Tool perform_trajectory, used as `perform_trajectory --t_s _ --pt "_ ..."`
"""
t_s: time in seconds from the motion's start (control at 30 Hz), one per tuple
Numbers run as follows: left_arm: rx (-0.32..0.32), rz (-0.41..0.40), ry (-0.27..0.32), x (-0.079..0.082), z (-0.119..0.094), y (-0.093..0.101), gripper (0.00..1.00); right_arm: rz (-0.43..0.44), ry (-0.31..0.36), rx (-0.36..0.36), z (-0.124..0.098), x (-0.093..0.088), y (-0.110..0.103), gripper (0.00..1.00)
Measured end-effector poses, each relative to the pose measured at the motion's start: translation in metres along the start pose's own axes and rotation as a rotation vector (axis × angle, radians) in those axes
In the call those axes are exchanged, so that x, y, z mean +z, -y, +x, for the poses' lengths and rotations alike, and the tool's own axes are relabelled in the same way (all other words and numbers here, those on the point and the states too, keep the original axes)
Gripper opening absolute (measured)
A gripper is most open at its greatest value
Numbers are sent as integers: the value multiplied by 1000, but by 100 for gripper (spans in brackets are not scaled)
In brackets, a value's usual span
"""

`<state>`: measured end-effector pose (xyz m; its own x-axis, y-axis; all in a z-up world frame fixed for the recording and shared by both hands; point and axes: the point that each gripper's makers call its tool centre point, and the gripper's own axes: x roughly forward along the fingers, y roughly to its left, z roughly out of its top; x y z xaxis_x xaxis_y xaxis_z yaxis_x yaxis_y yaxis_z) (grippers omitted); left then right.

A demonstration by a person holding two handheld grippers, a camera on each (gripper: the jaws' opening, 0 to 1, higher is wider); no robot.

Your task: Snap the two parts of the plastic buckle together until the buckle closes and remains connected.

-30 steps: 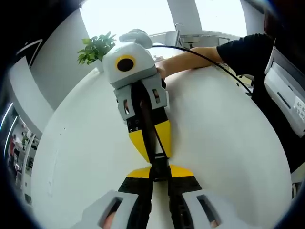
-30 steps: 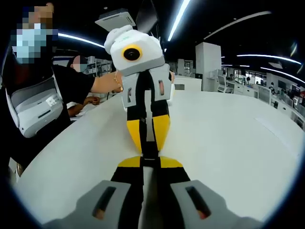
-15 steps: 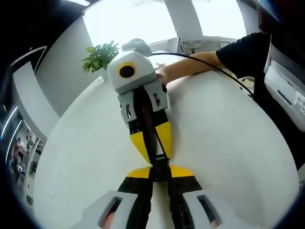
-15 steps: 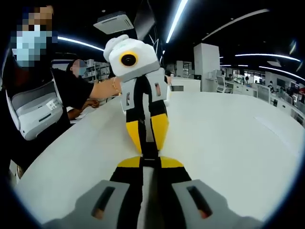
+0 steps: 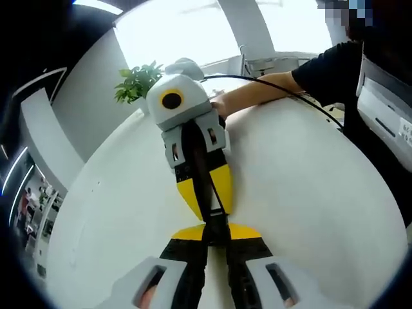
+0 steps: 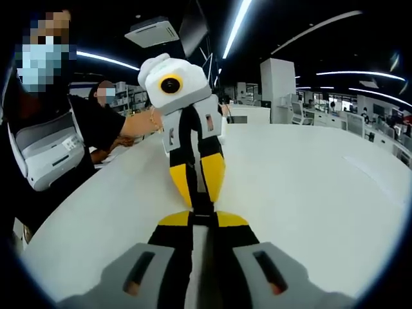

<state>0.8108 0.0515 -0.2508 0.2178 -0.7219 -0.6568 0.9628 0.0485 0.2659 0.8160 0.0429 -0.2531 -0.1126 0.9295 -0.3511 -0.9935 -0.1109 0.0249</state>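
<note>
I see the two grippers meeting nose to nose above the white counter [image 5: 309, 193], each one showing in the other's camera.

In the left gripper view, the left gripper [image 5: 215, 233] rises from the bottom edge with its yellow-tipped black jaws drawn together on the black plastic buckle [image 5: 215, 225]. The right gripper [image 5: 205, 207] comes down from above, its yellow jaw tips pointing toward mine and closed on the other end of the same black piece. A black strap [image 5: 196, 161] runs from the buckle up between the right gripper's jaws toward its white body. I cannot tell from this view whether the two buckle halves are fully latched, since the jaw tips cover most of the joint.

In the right gripper view, the right gripper [image 6: 202, 220] likewise has its jaws together on the buckle [image 6: 202, 209], and the left gripper [image 6: 197, 196] faces it from above, clamped on the far end.

The buckle sits between the four yellow jaw tips, held just above the counter [image 6: 309, 193] rather than lying on it.

A person's forearm [image 5: 257, 93] reaches to the back of the right gripper, with a black cable [image 5: 283, 87] arcing over it. A potted green plant [image 5: 136, 82] stands at the far counter edge. Ceiling light strips [image 6: 241, 26] run overhead.
</note>
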Motion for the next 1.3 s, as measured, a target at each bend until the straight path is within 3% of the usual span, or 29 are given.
perform_trajectory --t_s 0.47,1.3 --pt "1 1 2 1 5 1 8 41 5 -2 -1 1 1 12" --pt "14 -17 24 4 8 2 11 -58 -37 -39 -2 0 0 12"
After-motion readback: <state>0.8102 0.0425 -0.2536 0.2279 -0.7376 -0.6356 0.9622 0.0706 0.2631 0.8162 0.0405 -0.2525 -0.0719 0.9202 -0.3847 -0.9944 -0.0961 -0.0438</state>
